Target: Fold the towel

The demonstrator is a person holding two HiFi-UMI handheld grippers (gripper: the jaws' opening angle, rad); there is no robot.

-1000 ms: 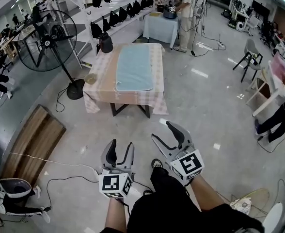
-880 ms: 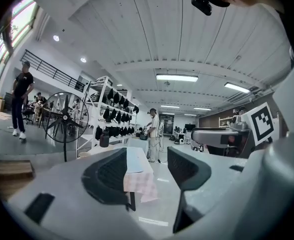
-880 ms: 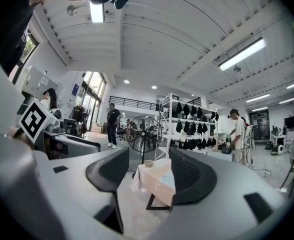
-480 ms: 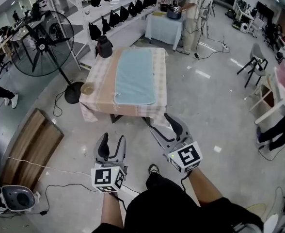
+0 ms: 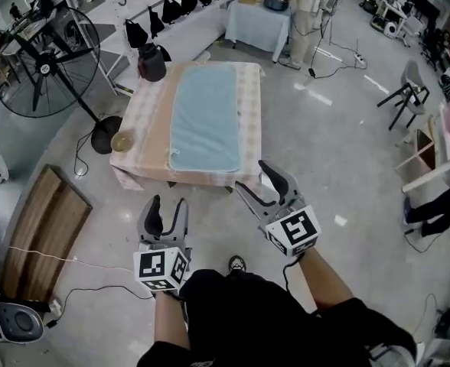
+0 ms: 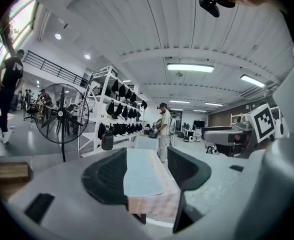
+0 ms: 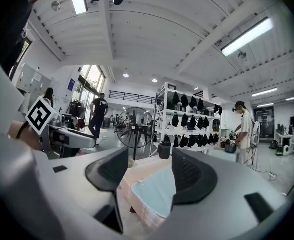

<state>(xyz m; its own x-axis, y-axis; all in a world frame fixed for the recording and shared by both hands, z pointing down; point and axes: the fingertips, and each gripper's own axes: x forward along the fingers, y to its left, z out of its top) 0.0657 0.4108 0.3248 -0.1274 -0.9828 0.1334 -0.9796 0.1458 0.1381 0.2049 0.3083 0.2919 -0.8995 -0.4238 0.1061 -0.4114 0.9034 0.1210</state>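
Now, your left hand-held gripper [image 5: 167, 208] and right hand-held gripper [image 5: 256, 183] hold their jaws apart, empty; aim each at one near corner of the towel [image 5: 204, 117] on the worktop [image 5: 145, 122]

A light-blue rectangular cloth towel [image 5: 204, 117] lies flat along the middle of a table draped in a pale checked cloth [image 5: 145, 128], reaching close to the table's near edge. A dark squat jug [image 5: 151, 61] stands on the far left corner, and a small round bowl [image 5: 122, 141] sits at the left edge, nearer the viewer. Left of the table a black wire-caged pedestal fan [image 5: 45, 60] stands on the floor, with a brown wooden board [image 5: 45, 228] lying nearer. Beyond is a smaller cloth-covered table [image 5: 257, 23], with a person [image 5: 305, 14] at its right. The left gripper [image 5: 167, 205] and right gripper [image 5: 254, 178] are side by side, just short of the near edge.
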